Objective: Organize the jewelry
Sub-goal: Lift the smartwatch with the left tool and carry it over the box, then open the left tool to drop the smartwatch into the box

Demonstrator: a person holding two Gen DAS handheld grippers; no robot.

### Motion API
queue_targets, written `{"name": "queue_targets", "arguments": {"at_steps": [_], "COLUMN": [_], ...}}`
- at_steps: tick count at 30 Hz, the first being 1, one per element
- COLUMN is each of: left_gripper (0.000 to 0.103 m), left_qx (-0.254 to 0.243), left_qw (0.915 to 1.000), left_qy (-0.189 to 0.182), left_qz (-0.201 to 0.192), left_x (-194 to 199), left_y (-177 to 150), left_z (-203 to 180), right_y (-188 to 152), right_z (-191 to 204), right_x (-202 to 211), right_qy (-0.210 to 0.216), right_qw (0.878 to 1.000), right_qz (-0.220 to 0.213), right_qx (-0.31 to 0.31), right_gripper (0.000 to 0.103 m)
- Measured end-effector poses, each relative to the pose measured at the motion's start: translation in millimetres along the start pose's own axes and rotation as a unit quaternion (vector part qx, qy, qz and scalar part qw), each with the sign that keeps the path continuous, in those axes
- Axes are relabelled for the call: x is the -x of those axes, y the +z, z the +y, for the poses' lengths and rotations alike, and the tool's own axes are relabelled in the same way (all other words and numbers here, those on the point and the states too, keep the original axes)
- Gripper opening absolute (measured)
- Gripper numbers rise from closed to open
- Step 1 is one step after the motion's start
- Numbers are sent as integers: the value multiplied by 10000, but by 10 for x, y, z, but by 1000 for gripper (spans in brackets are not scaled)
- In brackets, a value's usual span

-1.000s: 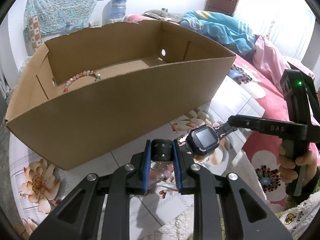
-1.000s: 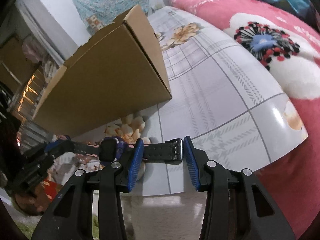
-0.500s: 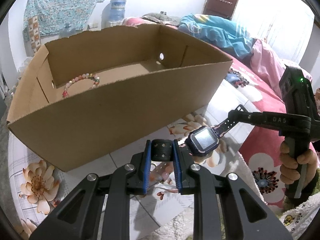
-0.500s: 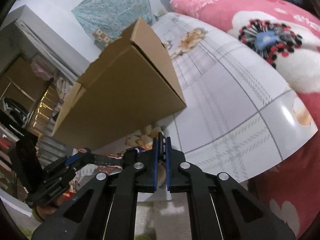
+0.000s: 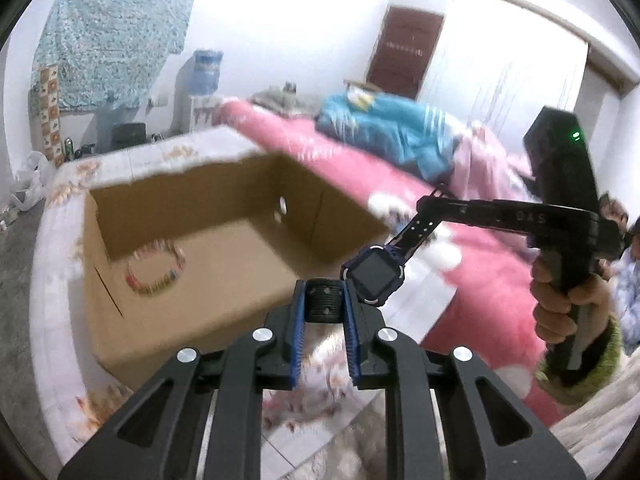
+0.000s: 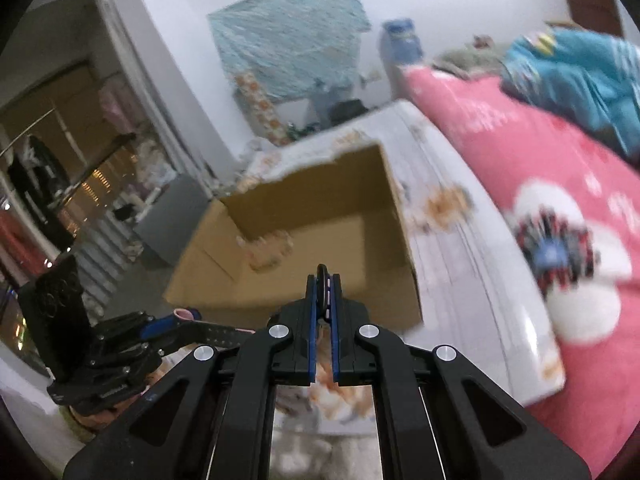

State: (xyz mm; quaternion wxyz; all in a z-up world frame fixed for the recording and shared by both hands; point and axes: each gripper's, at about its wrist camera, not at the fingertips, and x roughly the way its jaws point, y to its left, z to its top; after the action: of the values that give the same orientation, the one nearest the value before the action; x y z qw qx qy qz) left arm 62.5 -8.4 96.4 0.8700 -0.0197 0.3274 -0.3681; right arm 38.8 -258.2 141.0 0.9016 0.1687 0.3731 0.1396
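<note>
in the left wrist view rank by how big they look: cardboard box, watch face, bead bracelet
1. cardboard box, by far the largest
2. bead bracelet, blurred
3. watch face, nearly the bracelet's size, but it is nearer the camera, so 2 and 3 are unsure

Each wrist camera sat close behind its own fingers, looking forward and down. Both faced the open cardboard box [image 5: 208, 240] at frame centre. They shared the box [image 6: 320, 236] and the pink bedding [image 5: 472, 264] at right.
</note>
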Motion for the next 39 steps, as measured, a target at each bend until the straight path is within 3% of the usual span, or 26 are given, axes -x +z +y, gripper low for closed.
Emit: {"name": "queue_targets", "arguments": {"at_steps": [3,7,12,16,21,25,28,31,39], "left_gripper": [17,17,17,16,17,17,17,17,21], "left_qx": [285,1064,1827,2034,1795,1590,1575,1706,1861], "left_qw": [9992,9925,9802,9769,9835,9849,9802,9695,9526], "left_qy": [-132,-506,-733,-647,-205,62,189,289,420], "left_qz": [-229,-310,-229,-146,56,680,1185,1734,2370], "left_x": [204,422,497,491,301,-197,-599,-1017,-1435], "left_y": [354,815,1042,1110,1107,1021,899,745,526], "left_z": [185,602,1021,1190,1194,1179,1224,1324,1490], "right_y": [413,903,1265,1385,1414,1349,1275,1200,1000], "right_z": [4,39,193,322,318,229,175,107,-4], "right_x": [-72,-210,-370,-525,-797,-1229,-1525,-1819,-2292], "right_qy": [558,1211,1381,1338,852,313,-92,-390,-830], "right_qw": [9977,9865,9804,9804,9863,9852,9821,9770,9649], "right_qz": [319,842,1112,1235,1336,1675,1877,2068,2292], "right_qx": [-224,-705,-863,-750,-454,-199,81,352,977], "right_gripper": [4,4,4,4,4,4,4,4,4]}}
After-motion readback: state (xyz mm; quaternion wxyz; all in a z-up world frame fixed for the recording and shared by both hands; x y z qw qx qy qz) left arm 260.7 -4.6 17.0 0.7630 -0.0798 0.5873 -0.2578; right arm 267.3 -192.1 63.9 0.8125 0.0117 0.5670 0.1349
